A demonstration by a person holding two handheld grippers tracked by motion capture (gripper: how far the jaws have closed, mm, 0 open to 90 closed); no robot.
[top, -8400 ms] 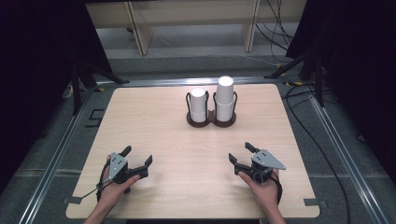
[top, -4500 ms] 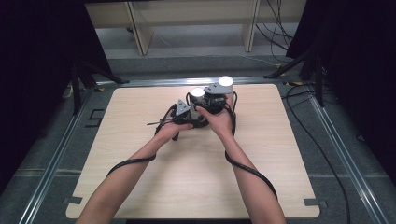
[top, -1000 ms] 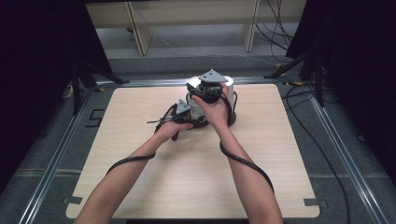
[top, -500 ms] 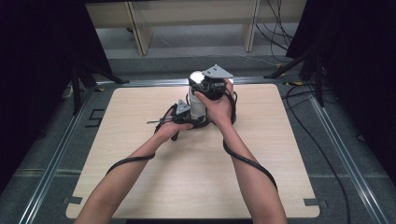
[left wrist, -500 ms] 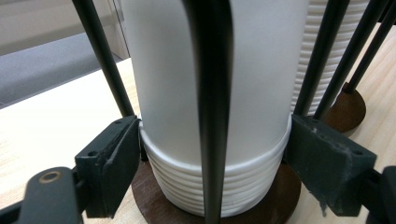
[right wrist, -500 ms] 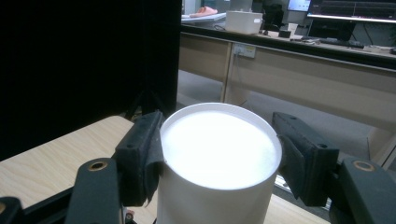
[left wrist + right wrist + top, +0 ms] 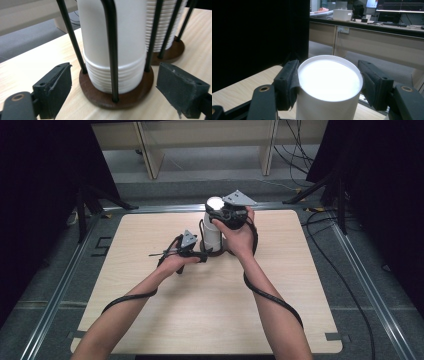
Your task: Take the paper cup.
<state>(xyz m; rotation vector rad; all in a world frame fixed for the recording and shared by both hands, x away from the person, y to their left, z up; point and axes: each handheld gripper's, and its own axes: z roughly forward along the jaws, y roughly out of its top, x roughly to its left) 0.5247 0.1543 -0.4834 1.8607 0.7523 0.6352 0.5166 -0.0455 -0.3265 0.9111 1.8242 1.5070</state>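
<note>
Two black wire holders on round brown bases stand at the table's far middle. The left holder [image 7: 112, 45] carries a stack of upturned white cups [image 7: 212, 234]; the second stack [image 7: 162, 27] is just behind it. My left gripper [image 7: 202, 254] [image 7: 116, 75] is open low on the table, its jaws either side of the left holder's brown base [image 7: 130, 96] with small gaps. My right gripper [image 7: 220, 211] [image 7: 328, 70] is raised above the left stack and shut on a single white cup [image 7: 215, 203] [image 7: 329, 82], bottom up. The right hand hides the right stack in the high view.
The wooden table [image 7: 200, 320] has a metal frame rail [image 7: 55, 300] along its sides. Cables [image 7: 272, 295] trail from both grippers across the tabletop toward the front edge. Beyond the far edge stand a shelf unit [image 7: 150, 150] and a desk [image 7: 374, 42].
My right gripper has carried the white cup up and to the left, from over the right stack to above the left stack. The left gripper has stayed at the holder's base.
</note>
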